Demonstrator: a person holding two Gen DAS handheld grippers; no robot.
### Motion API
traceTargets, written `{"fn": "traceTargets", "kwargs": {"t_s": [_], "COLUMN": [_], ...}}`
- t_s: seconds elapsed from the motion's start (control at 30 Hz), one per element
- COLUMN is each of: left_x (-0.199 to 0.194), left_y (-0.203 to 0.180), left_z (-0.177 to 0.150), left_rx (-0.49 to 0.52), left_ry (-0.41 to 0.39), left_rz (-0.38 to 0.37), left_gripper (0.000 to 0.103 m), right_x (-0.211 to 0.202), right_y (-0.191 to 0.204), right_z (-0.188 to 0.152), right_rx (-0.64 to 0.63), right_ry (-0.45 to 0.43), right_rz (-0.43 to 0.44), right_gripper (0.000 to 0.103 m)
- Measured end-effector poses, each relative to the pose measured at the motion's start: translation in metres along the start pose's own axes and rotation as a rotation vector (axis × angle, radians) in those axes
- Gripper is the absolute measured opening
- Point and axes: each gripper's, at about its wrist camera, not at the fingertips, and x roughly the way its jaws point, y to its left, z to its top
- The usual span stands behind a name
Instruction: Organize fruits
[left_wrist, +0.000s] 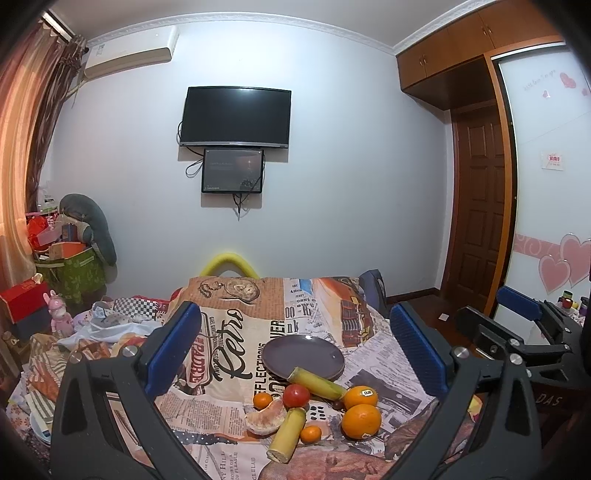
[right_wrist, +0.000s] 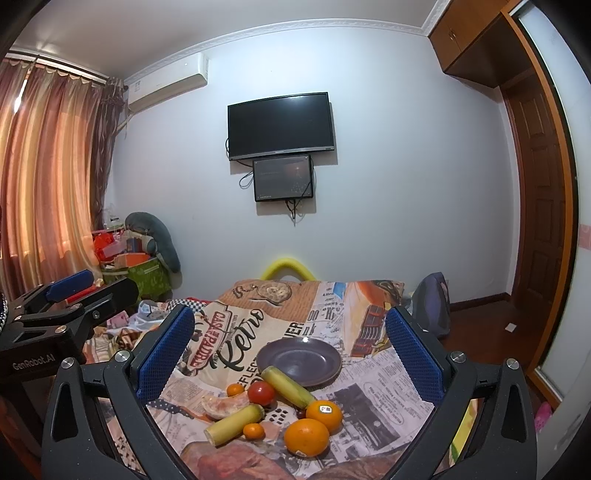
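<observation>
Both grippers hung above the near edge of the fruit pile, each spread wide with nothing between the pads. The left gripper (left_wrist: 295, 347) and right gripper (right_wrist: 290, 350) sat side by side, both aimed forward and down at the table.

Nearest lay a big orange (right_wrist: 306, 436), with a stickered orange (right_wrist: 324, 410) just behind it. To their left lay a cut sugarcane piece (right_wrist: 233, 424), long axis running left-near to right-far, with a small tangerine (right_wrist: 253, 431) touching its side. Behind it sat a peeled citrus half (right_wrist: 225, 404), a second small tangerine (right_wrist: 235, 390) and a red tomato (right_wrist: 261, 393).

A second sugarcane piece (right_wrist: 287, 385) lay diagonally, its far end resting on the rim of the dark plate (right_wrist: 299, 360). The plate held no fruit and sat just beyond the pile on the newsprint tablecloth (right_wrist: 388, 398).

Judgement: fruit lay straight ahead and below both grippers. The oranges sat toward the right side, so the right gripper looked nearer to them; the left-hand cane and citrus suited the left gripper. Each cane lay at a slant to the jaw line, so a wrist turn seemed needed to close across its narrow width.
</observation>
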Motion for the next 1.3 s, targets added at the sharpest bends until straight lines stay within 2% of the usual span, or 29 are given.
{"fn": "traceTargets", "kwargs": {"t_s": [1.3], "left_x": [0.0063], "left_y": [-0.0011], "left_z": [-0.0029], "left_rx": [0.001], "left_ry": [0.005], "left_rz": [-0.005], "left_gripper": [0.103], "right_x": [-0.0002], "right_y": [0.0024], "right_z": [0.0027], "right_rx": [-0.002], "right_ry": [-0.006], "right_rz": [-0.010], "right_gripper": [0.103]}}
